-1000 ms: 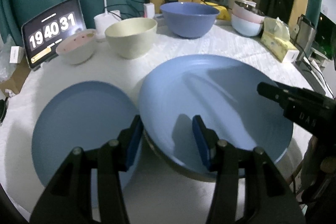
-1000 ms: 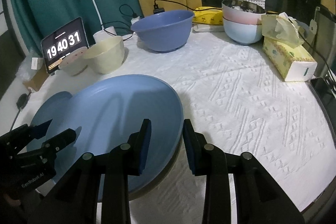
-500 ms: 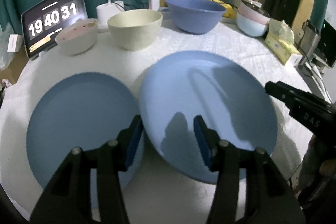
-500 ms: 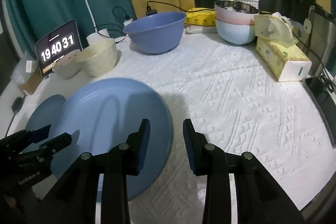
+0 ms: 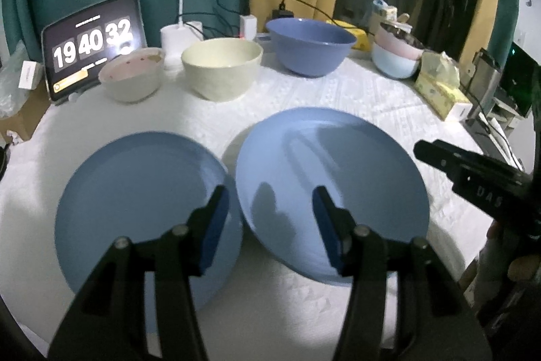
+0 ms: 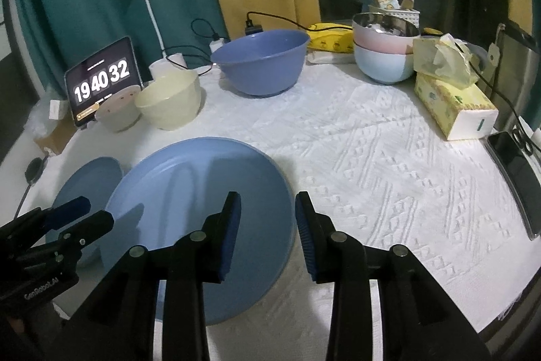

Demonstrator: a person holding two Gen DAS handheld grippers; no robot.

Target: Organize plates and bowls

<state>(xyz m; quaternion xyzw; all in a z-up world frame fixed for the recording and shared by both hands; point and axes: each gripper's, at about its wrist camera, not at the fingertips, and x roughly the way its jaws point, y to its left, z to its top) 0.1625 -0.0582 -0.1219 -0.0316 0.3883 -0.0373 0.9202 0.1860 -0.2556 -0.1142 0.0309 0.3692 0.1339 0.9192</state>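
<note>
Two blue plates lie flat on the white tablecloth: a large one [image 5: 333, 185] [image 6: 203, 205] and a smaller one [image 5: 142, 198] [image 6: 86, 183] to its left. Behind them stand a small pink-white bowl [image 5: 132, 78] [image 6: 118, 112], a cream bowl [image 5: 221, 71] [image 6: 169, 104] and a big blue bowl [image 5: 311, 44] [image 6: 260, 60]. My left gripper [image 5: 270, 219] is open and empty above the gap between the plates. My right gripper [image 6: 268, 227] is open and empty above the large plate's right rim; it also shows in the left wrist view [image 5: 473, 178].
A tablet clock [image 5: 91, 44] and a lamp base [image 5: 181, 34] stand at the back left. Stacked pink and light-blue bowls [image 6: 385, 56], a tissue box [image 6: 453, 107] and a phone [image 6: 517, 178] are on the right. Cables run along the back.
The large blue plate, held tilted above the table a second ago, now lies flat on the cloth. Both grippers have pulled back and up from it.
</note>
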